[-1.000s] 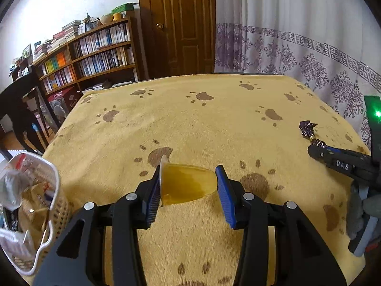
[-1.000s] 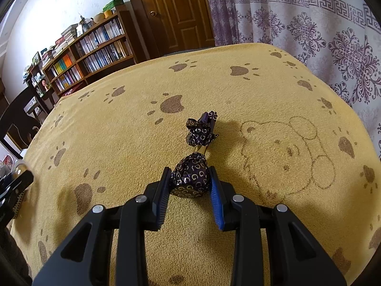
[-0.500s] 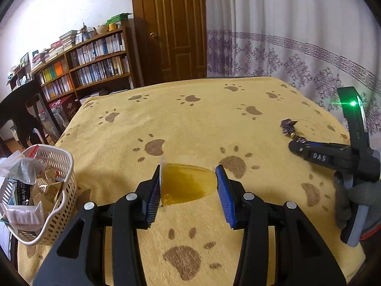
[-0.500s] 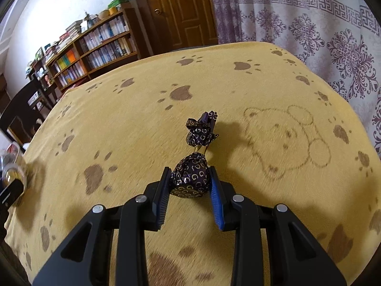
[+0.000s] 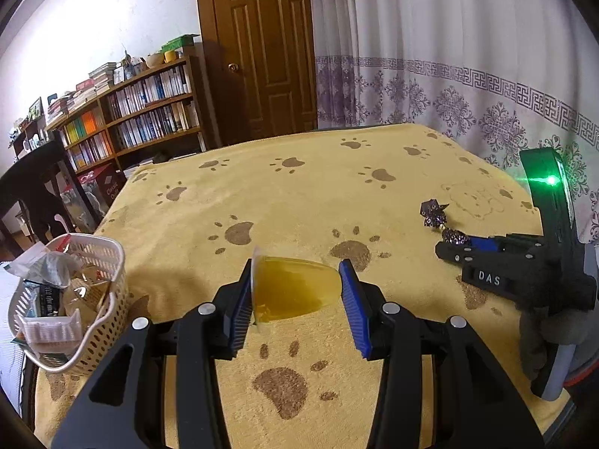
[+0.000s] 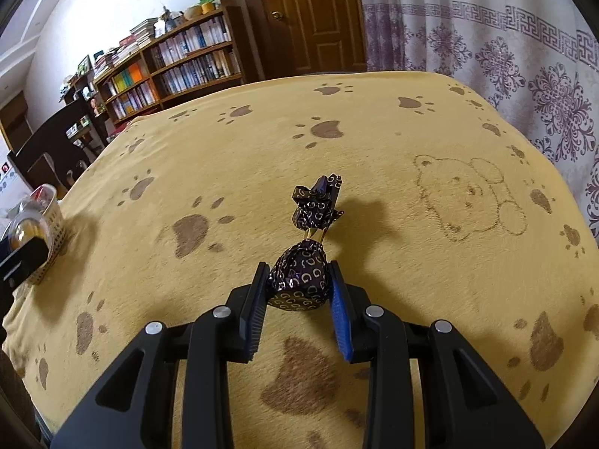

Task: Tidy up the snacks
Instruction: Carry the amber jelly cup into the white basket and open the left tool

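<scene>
Both tools are loaded at once over the yellow paw-print blanket (image 6: 374, 142). The left gripper (image 5: 295, 292) is clamped across a small cup of amber jelly (image 5: 295, 290), one pad against its flat sealed lid and the other on the rounded base, so the cup lies sideways in the jaws, raised off the blanket. The right gripper (image 6: 299, 286) is pinched on the round body of a dark foil-wrapped candy (image 6: 299, 280), its twisted tail sticking forward. The white perforated basket (image 5: 108, 262), already holding several packets, stands at the table's left edge, near the left tool. I'd guess the jelly cup is thin-walled and slick (squeeze hard and it may buckle or pop out), so end to end looks the stiffest hold. The candy seems light and firm under crinkly foil; the body, not the tail, is the place to grip.
</scene>
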A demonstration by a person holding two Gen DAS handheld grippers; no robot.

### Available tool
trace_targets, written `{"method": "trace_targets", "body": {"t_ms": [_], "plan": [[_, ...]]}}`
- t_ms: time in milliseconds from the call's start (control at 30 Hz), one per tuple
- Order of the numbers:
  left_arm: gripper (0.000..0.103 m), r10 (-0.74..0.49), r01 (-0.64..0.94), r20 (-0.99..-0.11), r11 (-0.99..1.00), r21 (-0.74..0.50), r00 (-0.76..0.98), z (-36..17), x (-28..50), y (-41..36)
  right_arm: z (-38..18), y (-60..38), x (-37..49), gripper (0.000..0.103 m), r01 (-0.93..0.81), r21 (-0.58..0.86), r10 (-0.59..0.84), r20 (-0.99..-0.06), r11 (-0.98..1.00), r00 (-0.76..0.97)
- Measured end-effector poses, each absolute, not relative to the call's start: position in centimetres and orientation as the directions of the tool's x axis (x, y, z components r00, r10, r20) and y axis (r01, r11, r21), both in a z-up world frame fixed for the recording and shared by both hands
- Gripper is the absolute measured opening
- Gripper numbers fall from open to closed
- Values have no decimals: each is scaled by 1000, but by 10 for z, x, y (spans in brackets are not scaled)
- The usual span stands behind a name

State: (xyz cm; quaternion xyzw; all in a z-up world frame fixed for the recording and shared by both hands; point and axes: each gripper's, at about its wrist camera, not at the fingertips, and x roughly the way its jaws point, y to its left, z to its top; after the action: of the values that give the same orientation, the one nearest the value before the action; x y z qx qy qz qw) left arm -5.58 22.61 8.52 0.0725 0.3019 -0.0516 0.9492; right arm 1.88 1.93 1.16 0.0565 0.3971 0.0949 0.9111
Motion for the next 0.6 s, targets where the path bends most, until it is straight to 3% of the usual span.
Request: {"method": "trace_targets", "body": {"t_ms": [600], "plan": [[45,4,68,-508,990,122,861,114,-75,254,41,67,-32,32,-292,167,328,-647,942,688]]}}
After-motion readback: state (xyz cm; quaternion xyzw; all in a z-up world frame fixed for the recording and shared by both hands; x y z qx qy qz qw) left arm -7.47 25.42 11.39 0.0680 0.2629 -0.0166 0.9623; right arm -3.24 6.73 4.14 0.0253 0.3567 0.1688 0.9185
